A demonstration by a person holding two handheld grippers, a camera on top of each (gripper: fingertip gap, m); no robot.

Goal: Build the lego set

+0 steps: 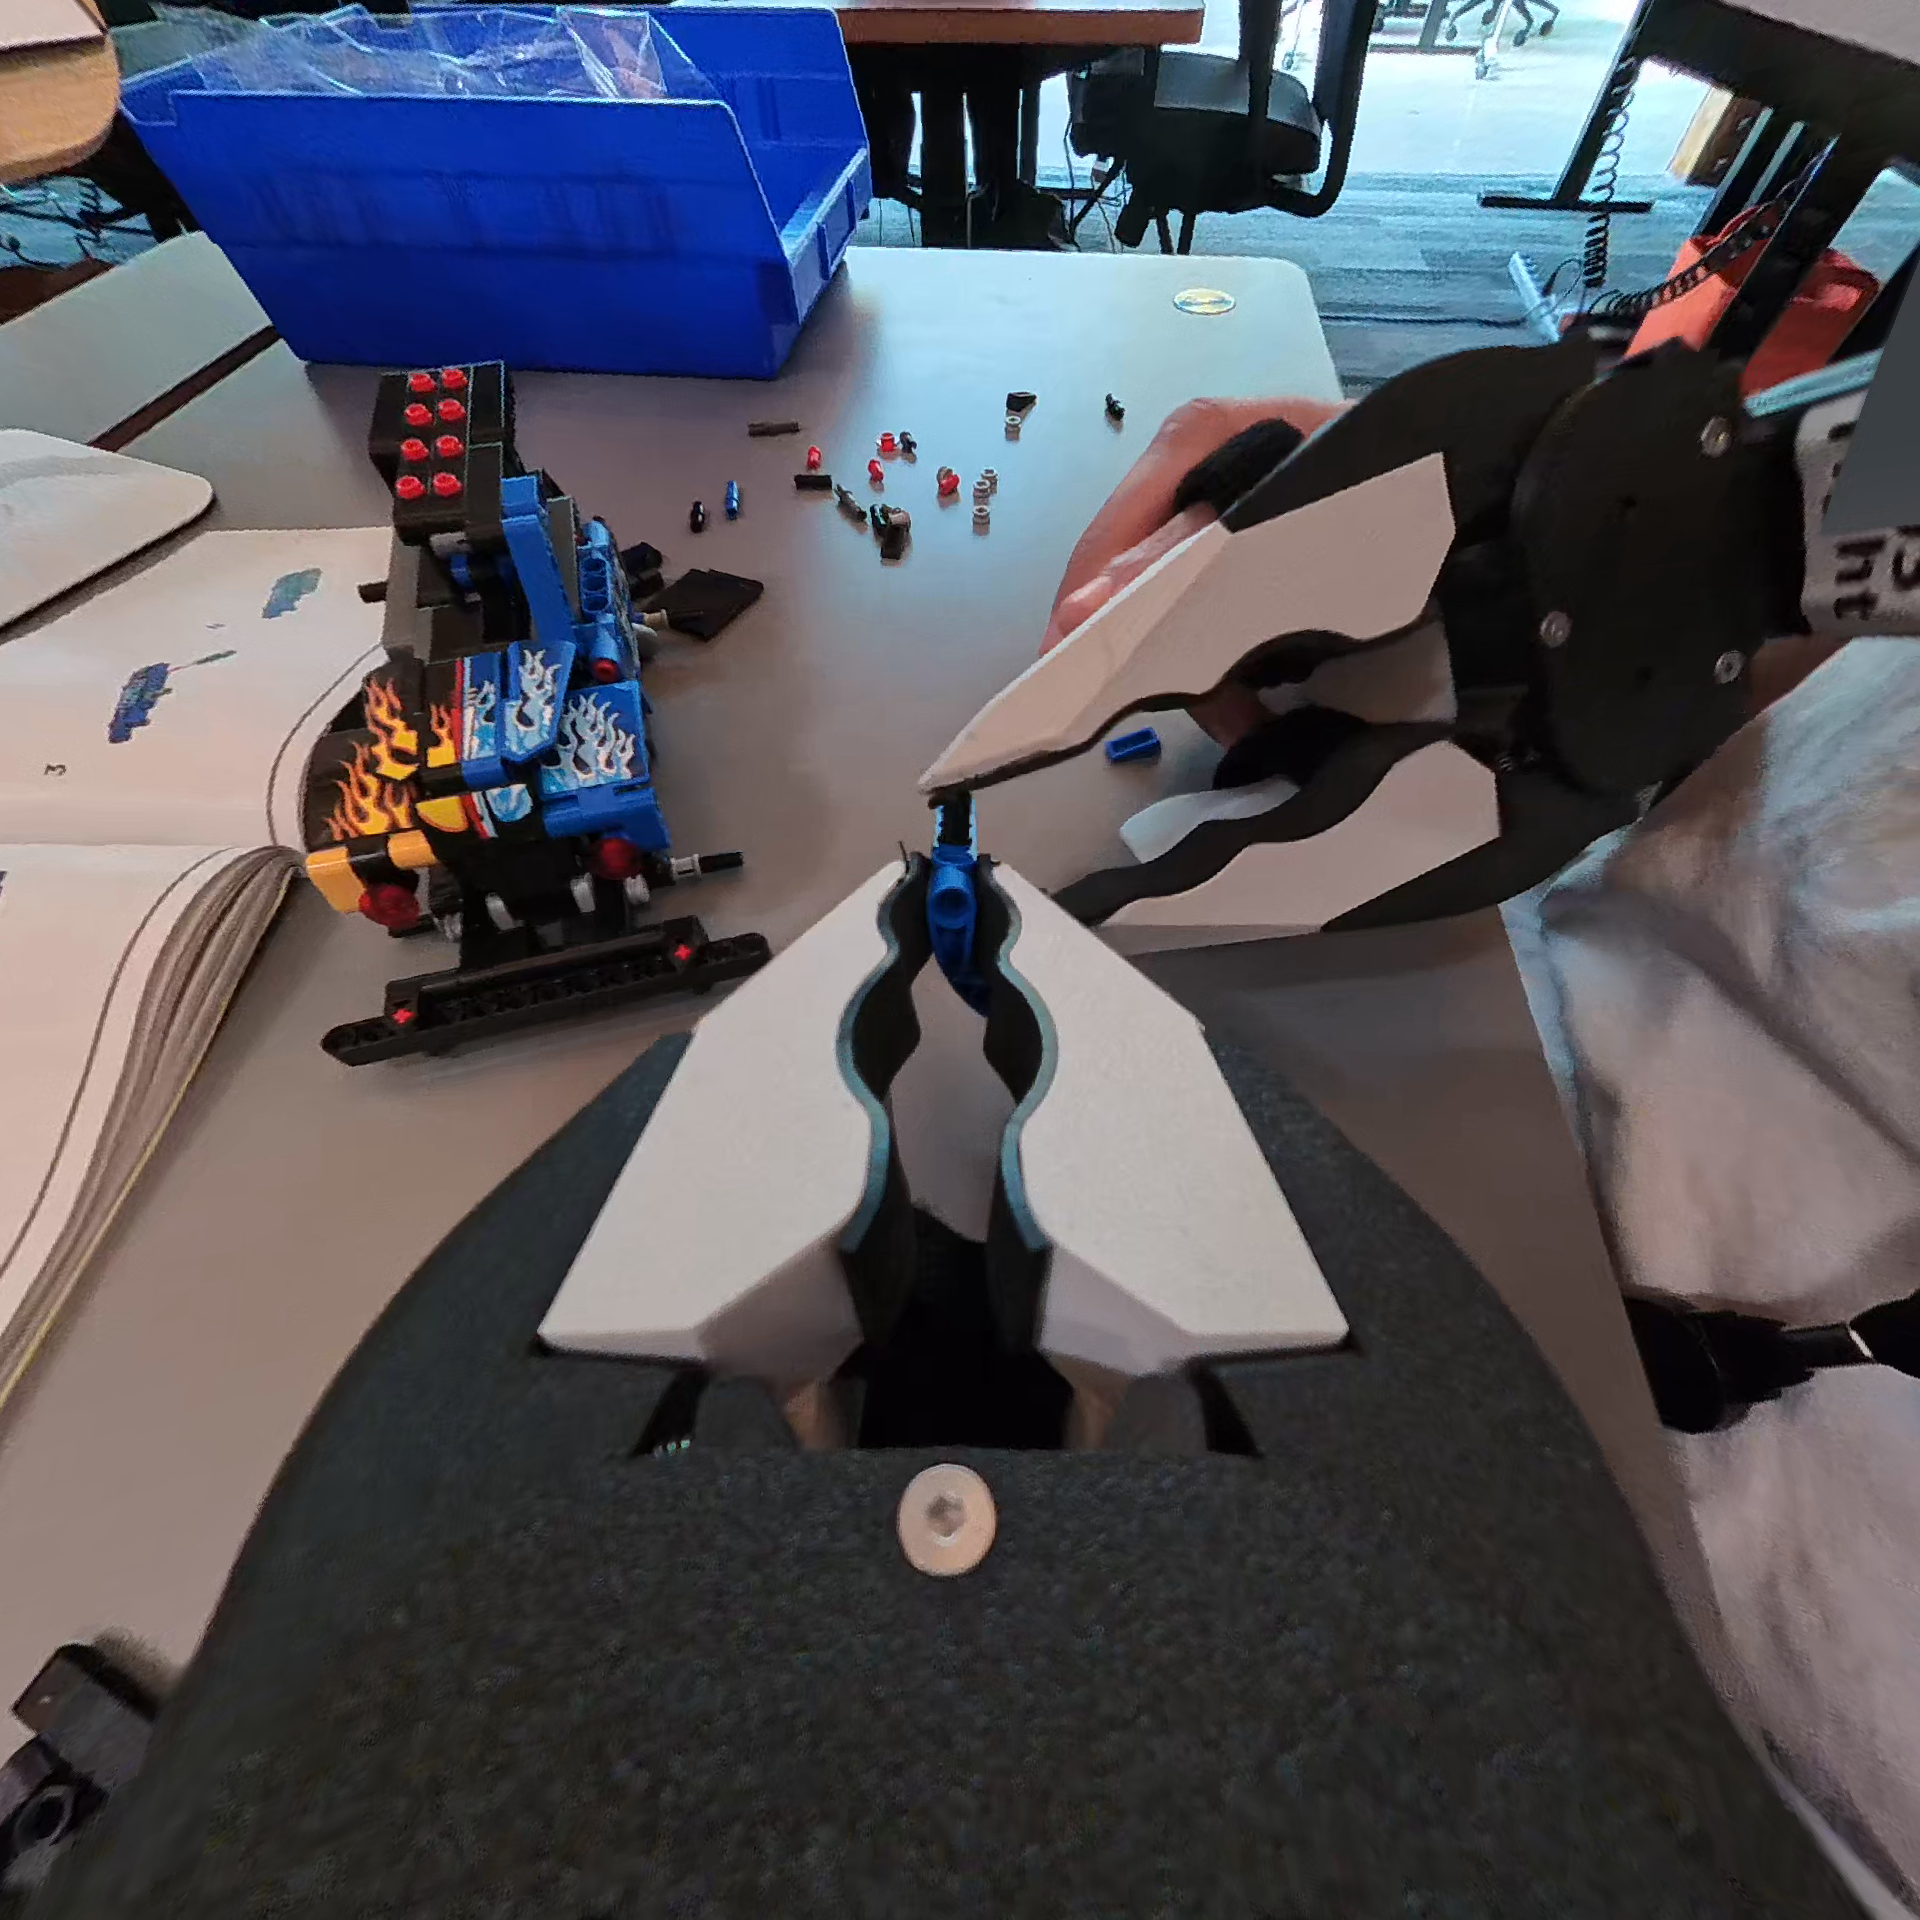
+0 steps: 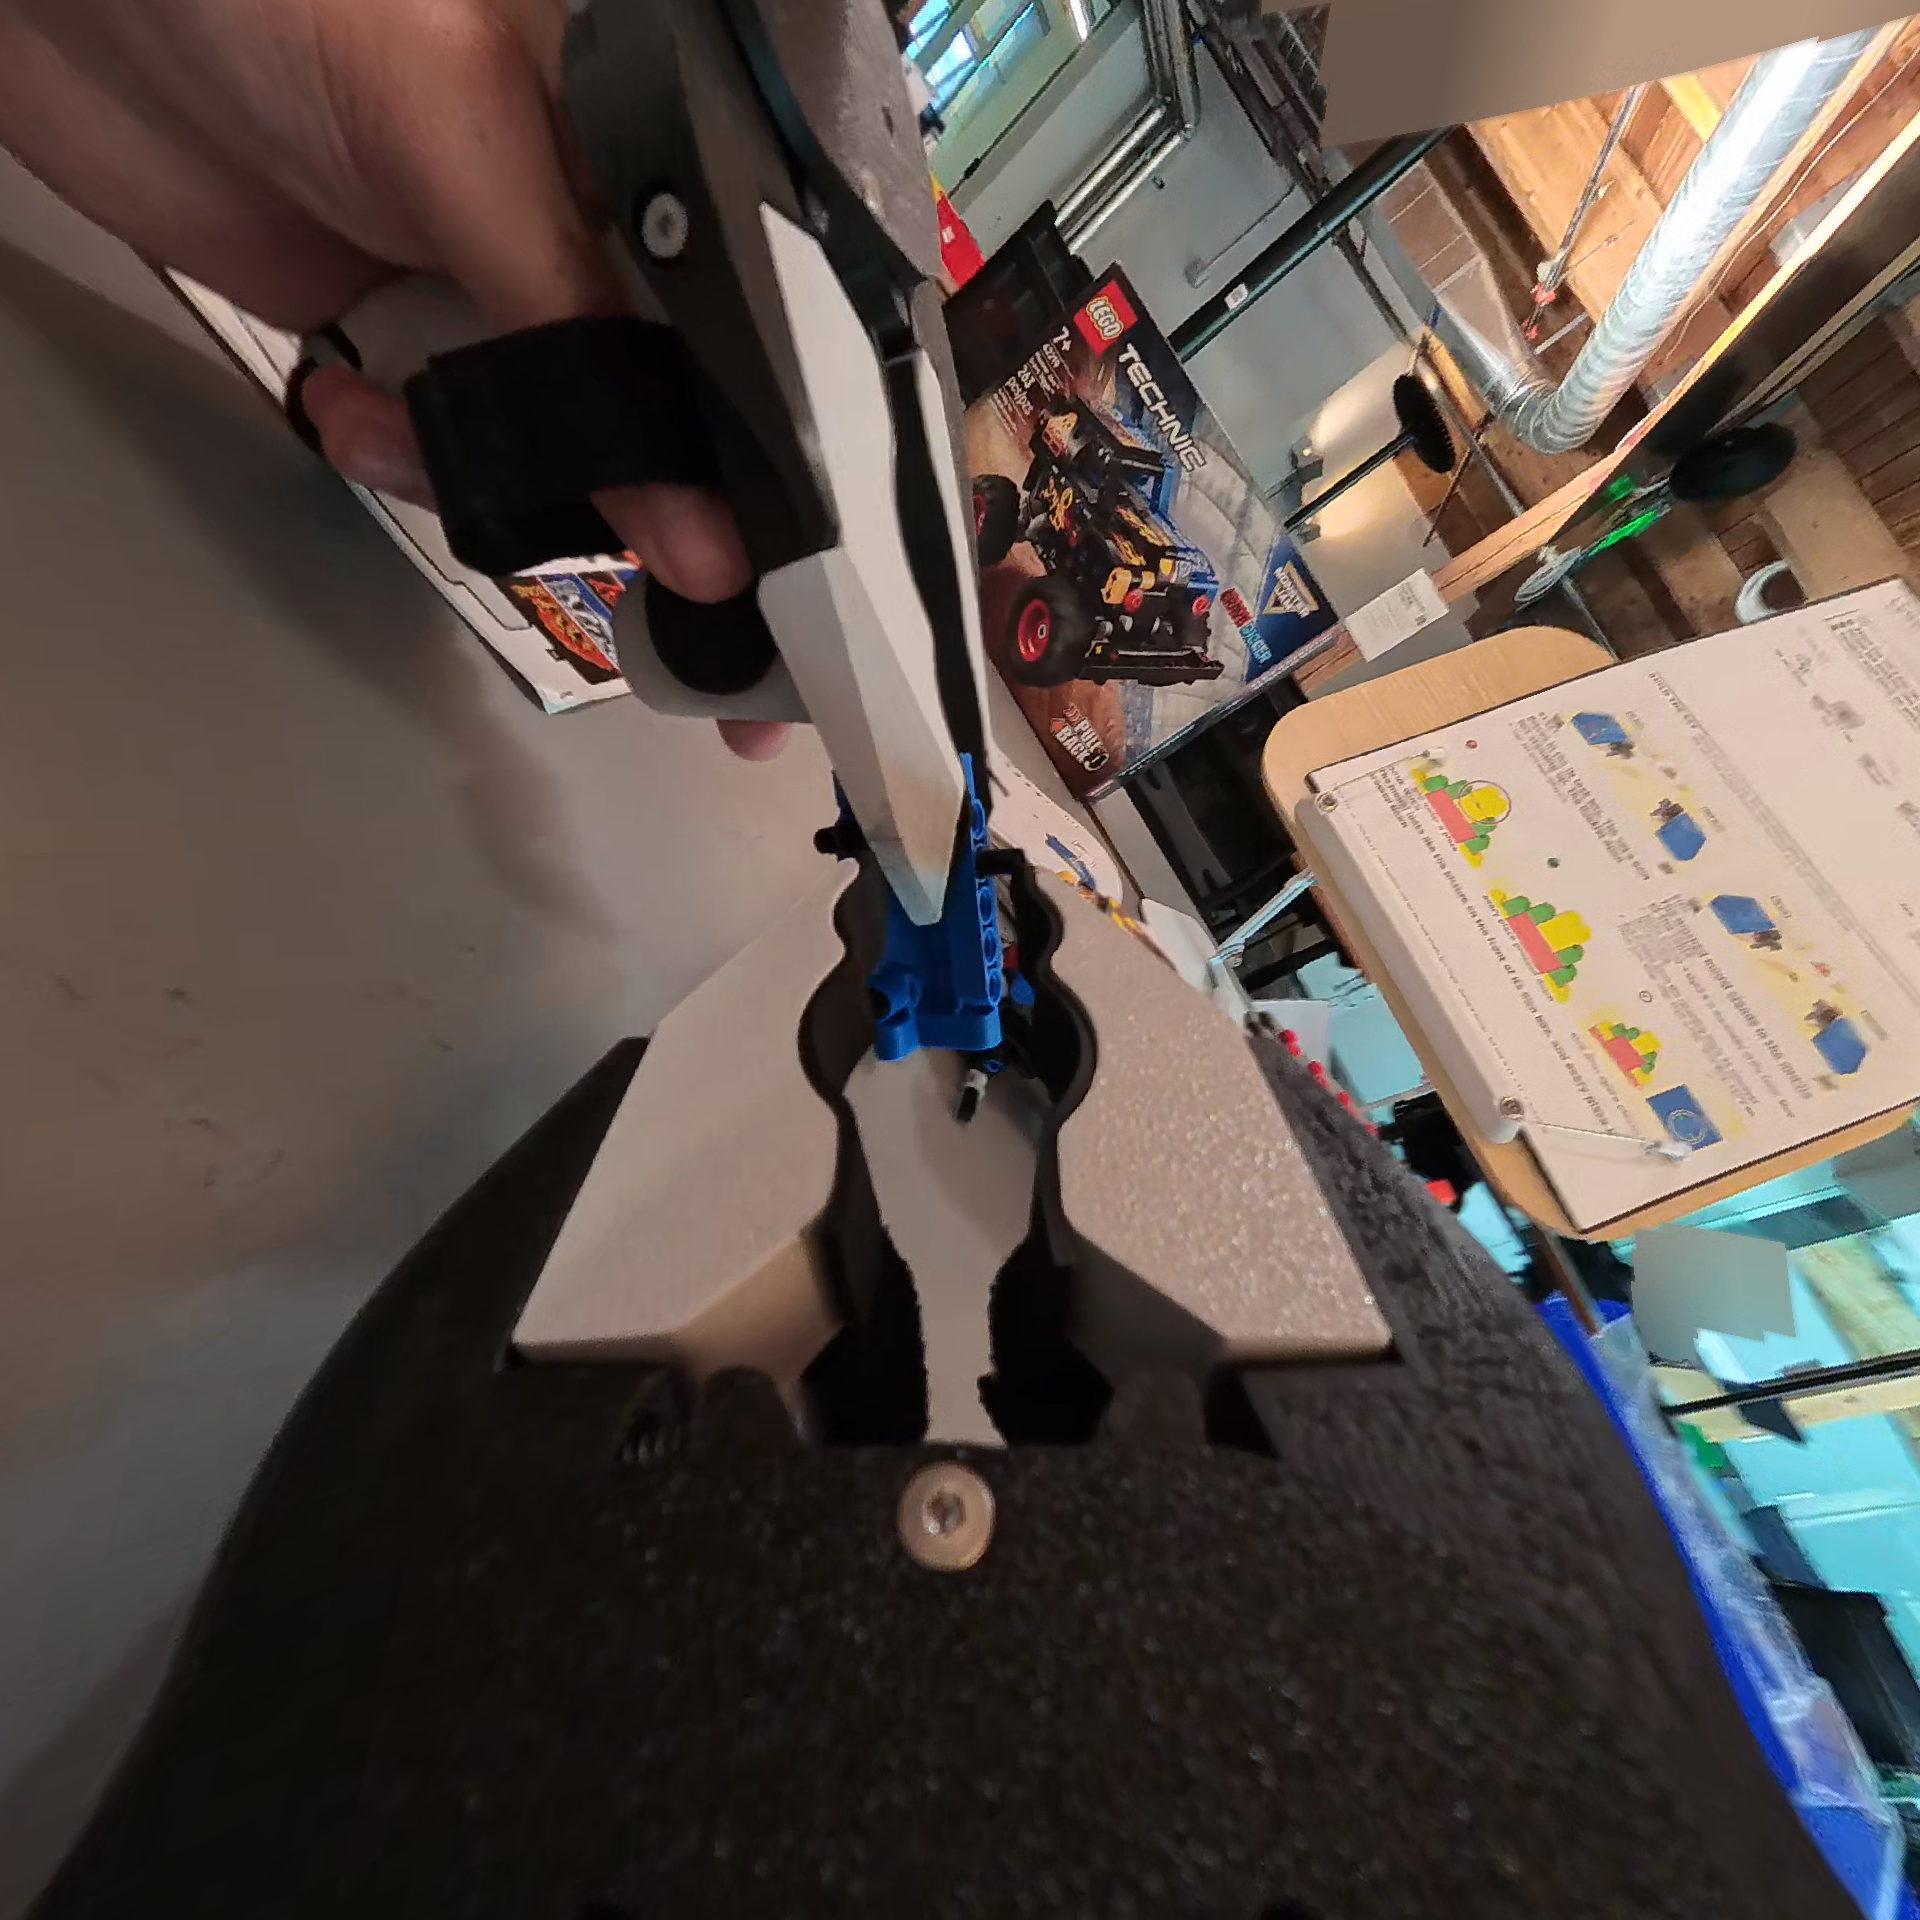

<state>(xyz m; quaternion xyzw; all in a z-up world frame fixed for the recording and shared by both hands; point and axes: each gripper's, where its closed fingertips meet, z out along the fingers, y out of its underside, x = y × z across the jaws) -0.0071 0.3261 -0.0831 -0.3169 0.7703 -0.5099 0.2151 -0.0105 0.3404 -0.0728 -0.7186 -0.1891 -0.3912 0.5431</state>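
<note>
My left gripper (image 1: 948,868) is shut on a small blue lego piece (image 1: 948,899) and holds it above the table. A black pin (image 1: 951,808) sticks out of the piece's top. My right gripper (image 1: 995,842) comes in from the right, open, with its upper fingertip touching that pin and its lower finger beside my left gripper's right finger. In the right wrist view my right gripper (image 2: 940,894) straddles the blue piece (image 2: 935,987) with a gap on each side. The partly built blue, black and flame-patterned truck (image 1: 499,717) stands on the table to the left.
Loose small red, black and grey parts (image 1: 894,488) lie behind. A small blue part (image 1: 1132,745) lies under the right gripper. A blue bin (image 1: 520,187) stands at the back left, with an open instruction booklet (image 1: 125,831) at the left. The set's box (image 2: 1122,520) stands beyond. My left and right fingertips are right by each other.
</note>
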